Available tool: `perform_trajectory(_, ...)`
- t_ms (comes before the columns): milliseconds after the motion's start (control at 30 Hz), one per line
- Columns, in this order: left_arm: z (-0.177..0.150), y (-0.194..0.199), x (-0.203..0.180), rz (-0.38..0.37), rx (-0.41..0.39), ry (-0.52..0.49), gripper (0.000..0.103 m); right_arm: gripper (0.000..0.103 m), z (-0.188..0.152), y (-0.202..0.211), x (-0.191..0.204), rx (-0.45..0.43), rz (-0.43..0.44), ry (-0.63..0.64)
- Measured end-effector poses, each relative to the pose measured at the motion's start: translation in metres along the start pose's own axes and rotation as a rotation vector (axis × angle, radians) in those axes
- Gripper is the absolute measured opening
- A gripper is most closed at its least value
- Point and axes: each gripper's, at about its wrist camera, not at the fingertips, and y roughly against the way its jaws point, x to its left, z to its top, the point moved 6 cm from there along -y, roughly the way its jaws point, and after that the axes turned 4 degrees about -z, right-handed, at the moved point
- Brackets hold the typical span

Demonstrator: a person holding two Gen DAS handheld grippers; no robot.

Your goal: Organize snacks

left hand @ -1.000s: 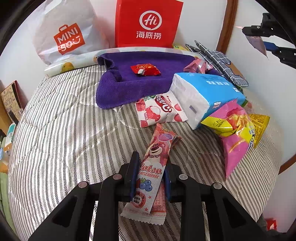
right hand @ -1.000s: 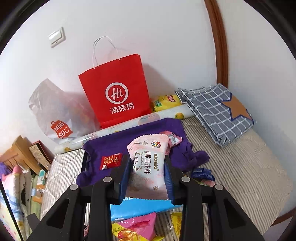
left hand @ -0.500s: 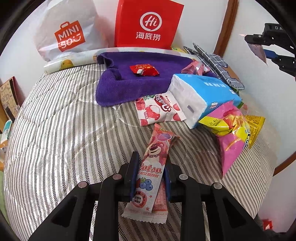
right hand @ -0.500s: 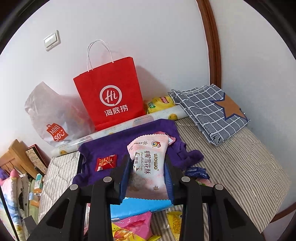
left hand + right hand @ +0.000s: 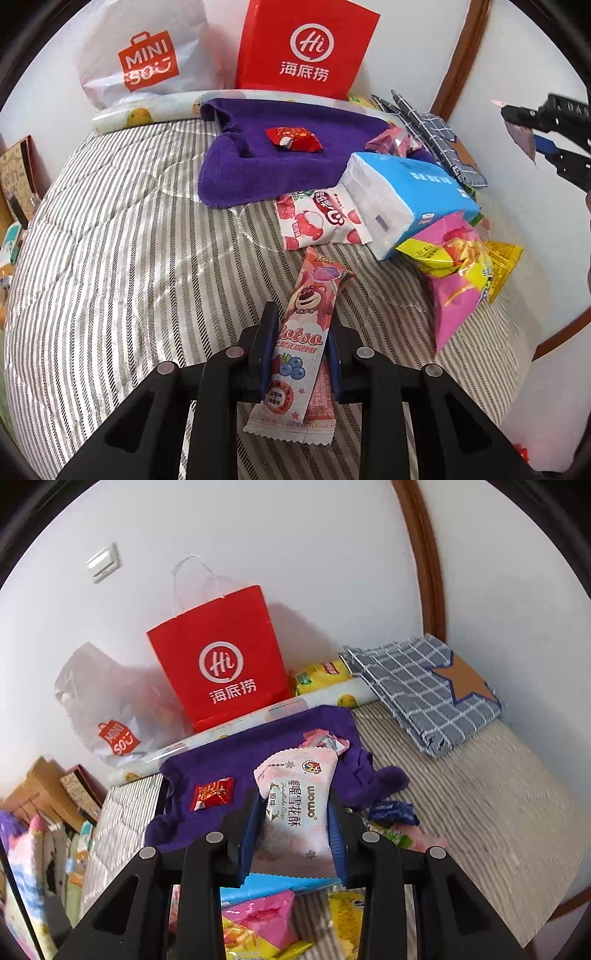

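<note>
Striped grey-and-white quilted bedding (image 5: 110,258) covers a bed scattered with glossy snack packets. Both black plastic tongs are closed on a packet each.

From the left wrist view, the left tongs (image 5: 301,332) pinch a long, narrow pink wrapper (image 5: 306,325) printed with a bear face and berries; its crimped end sticks out toward the camera and its far end points over the bedding. Beyond it lies a flat white packet with red lychee pictures (image 5: 321,221), touching a soft rectangular blue-and-white tissue pack (image 5: 406,199). Right of these sit a crinkly pink bag (image 5: 454,288) and a yellow bag (image 5: 502,262). A plush purple towel (image 5: 277,155) is rumpled farther back, with a small shiny red sweet (image 5: 293,138) resting on it.

From the right wrist view, the right tongs (image 5: 295,812) squeeze a pale pink pillow-shaped packet (image 5: 295,805) with a zigzag edge, held above the towel (image 5: 240,760). A stiff red paper bag (image 5: 221,664) with thin loop handles stands against the white wall, beside a crumpled translucent plastic bag (image 5: 103,709). A folded grey checked cloth (image 5: 417,686) with a brown star lies to the right.
</note>
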Motion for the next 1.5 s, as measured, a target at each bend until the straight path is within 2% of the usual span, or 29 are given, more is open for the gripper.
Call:
perform_trajectory(67, 0.0, 0.003, 0.002, -0.005, -0.003, 0.017, 0.024, 0.032, -0.002, 0.003, -0.001, -0.014, -0.022, 0.028)
perform_trajectory(333, -0.005, 0.017, 0.015, -0.064, 0.017, 0.099, 0.024, 0.032, -0.008, 0.015, -0.012, -0.034, 0.038, 0.081)
perform_trajectory(500, 0.005, 0.021, 0.011, -0.041, 0.015, 0.085, 0.025, 0.032, -0.018, 0.014, -0.029, -0.034, 0.059, 0.078)
perform_trajectory(633, 0.007, 0.012, 0.002, 0.012, 0.036, 0.043, 0.025, 0.032, -0.025, 0.009, -0.047, -0.019, 0.068, 0.061)
perform_trajectory(667, 0.006, 0.008, 0.0, 0.022, 0.051, 0.035, 0.027, 0.032, -0.027, 0.008, -0.05, -0.015, 0.076, 0.062)
perform_trajectory(767, 0.001, -0.009, -0.006, 0.054, 0.11, 0.001, 0.042, 0.032, -0.031, 0.008, -0.058, -0.008, 0.085, 0.09)
perform_trajectory(833, 0.001, -0.012, -0.011, 0.128, 0.074, -0.049, 0.029, 0.032, -0.034, 0.009, -0.06, -0.007, 0.094, 0.115)
perform_trajectory(867, 0.001, -0.014, -0.015, 0.139, 0.087, -0.069, 0.021, 0.032, -0.035, 0.009, -0.06, -0.005, 0.099, 0.124)
perform_trajectory(1000, 0.01, -0.008, -0.02, 0.136, 0.078, -0.047, 0.02, 0.032, -0.032, 0.007, -0.061, 0.004, 0.128, 0.143)
perform_trajectory(1067, 0.02, 0.0, -0.02, 0.111, 0.058, -0.016, 0.02, 0.032, -0.027, 0.005, -0.058, -0.002, 0.142, 0.157)
perform_trajectory(1233, 0.05, 0.013, -0.024, 0.104, 0.025, -0.002, 0.02, 0.032, -0.01, -0.002, -0.043, -0.03, 0.169, 0.196)
perform_trajectory(1367, 0.078, 0.017, -0.021, 0.126, -0.009, 0.011, 0.02, 0.032, 0.006, -0.013, -0.029, -0.055, 0.18, 0.228)
perform_trajectory(1500, 0.1, 0.018, -0.013, 0.138, -0.043, 0.037, 0.02, 0.032, 0.02, -0.031, -0.021, -0.042, 0.194, 0.217)
